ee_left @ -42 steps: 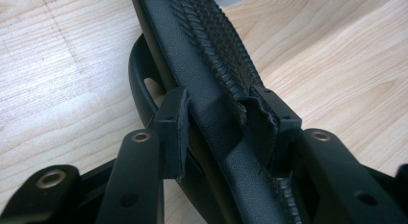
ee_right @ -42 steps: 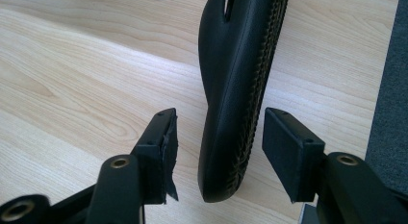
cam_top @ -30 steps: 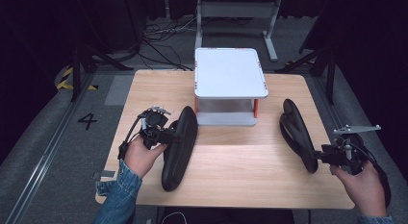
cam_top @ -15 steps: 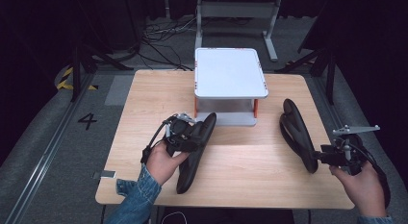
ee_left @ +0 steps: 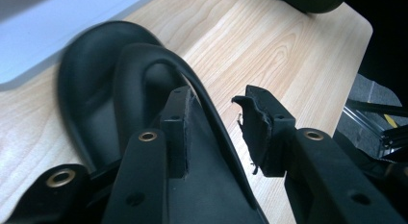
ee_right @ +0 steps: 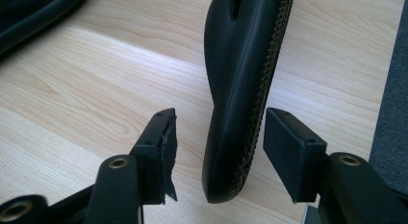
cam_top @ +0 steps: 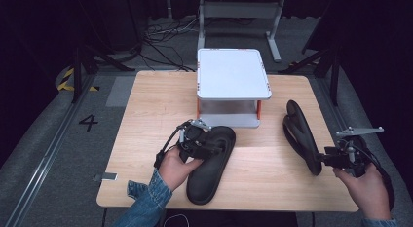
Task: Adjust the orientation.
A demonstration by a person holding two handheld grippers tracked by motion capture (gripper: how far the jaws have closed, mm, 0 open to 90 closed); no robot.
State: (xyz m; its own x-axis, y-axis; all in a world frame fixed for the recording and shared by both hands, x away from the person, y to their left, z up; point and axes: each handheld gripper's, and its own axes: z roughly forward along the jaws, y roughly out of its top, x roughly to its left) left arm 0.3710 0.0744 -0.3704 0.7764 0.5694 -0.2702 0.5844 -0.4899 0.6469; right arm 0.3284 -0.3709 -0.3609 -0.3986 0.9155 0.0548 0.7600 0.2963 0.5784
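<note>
Now we straddle the left sandal's (cam_top: 210, 161) strap with our left gripper (ee_left: 216, 123), jaws wide, to grab it; right gripper (ee_right: 219, 137) brackets the edge-standing right sandal (ee_right: 245, 75), jaws wide.

Black sandals (cam_top: 210, 161), light wood-grain table (cam_top: 146, 105), white shelf (cam_top: 233, 73) with orange posts

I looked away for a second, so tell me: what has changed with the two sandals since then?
The left gripper has dragged the left sandal rightward toward the table's middle, its toe swinging toward the white stand. The right sandal, on its edge, and the right gripper at its heel have stayed put.
</note>
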